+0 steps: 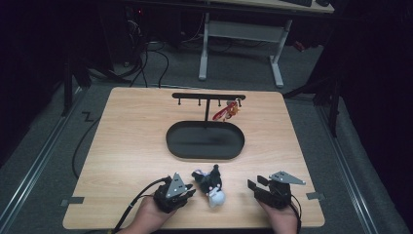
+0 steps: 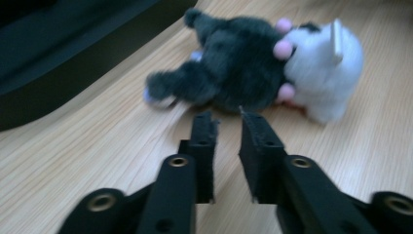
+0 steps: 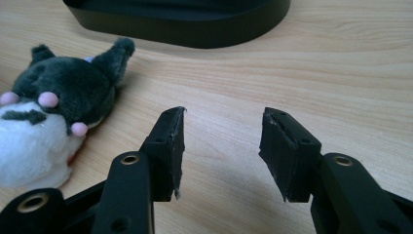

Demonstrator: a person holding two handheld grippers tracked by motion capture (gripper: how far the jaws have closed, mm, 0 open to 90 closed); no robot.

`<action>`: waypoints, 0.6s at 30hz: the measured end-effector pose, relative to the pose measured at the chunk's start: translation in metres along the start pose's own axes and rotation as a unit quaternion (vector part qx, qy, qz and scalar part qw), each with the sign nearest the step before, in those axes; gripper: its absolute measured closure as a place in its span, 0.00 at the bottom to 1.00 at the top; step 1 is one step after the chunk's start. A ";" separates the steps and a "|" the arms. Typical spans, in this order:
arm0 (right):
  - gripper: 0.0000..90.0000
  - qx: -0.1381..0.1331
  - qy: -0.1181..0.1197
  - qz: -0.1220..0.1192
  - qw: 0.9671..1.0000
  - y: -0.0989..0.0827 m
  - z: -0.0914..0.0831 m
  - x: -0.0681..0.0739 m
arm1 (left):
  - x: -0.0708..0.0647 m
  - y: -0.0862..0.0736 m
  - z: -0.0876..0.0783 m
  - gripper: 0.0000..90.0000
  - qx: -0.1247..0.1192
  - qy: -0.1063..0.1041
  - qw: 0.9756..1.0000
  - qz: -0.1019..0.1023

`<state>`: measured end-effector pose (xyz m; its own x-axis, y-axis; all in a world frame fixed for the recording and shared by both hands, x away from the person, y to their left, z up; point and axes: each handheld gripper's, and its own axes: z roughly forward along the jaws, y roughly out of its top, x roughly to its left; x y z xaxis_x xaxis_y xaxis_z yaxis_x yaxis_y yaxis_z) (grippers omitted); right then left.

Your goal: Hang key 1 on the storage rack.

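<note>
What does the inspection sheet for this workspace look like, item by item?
Surface: wooden table, bare near its edges.
Job's things: plush toy lying on the table between the grippers, held by neither; black tray behind it; hanger rack with a red charm hanging.
Clutter: nothing seen.
Grippers: left gripper shut, empty, just short of the toy; right gripper open, empty.
Cables: black cable trailing from the left gripper.
Surroundings: dark room, white desk frame, floor cables.

Black grippers (image 1: 178,194) — 2 jaws each, brass-ringed screw holes, grey 3-cornered plates (image 1: 287,178), black cables (image 1: 129,209).
</note>
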<state>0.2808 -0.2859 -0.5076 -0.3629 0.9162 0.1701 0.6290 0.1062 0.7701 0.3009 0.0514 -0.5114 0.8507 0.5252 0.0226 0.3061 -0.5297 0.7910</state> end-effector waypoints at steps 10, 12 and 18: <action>0.58 -0.008 0.004 0.005 1.000 0.000 -0.006 -0.008 | -0.015 0.024 0.033 0.95 0.019 -0.005 1.000 0.019; 0.58 -0.011 0.001 0.005 1.000 0.000 -0.008 -0.009 | -0.018 0.032 0.040 0.95 0.020 -0.010 0.999 0.024; 0.58 -0.021 -0.008 0.016 1.000 -0.003 -0.016 -0.017 | -0.036 0.043 0.053 0.94 0.020 -0.032 0.999 0.037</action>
<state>0.2744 -0.3078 -0.5029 -0.3325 0.9246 0.1860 0.6110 0.0610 0.7893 0.3059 -0.0260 -0.5102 0.8967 0.4407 0.0408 0.2564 -0.5923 0.7638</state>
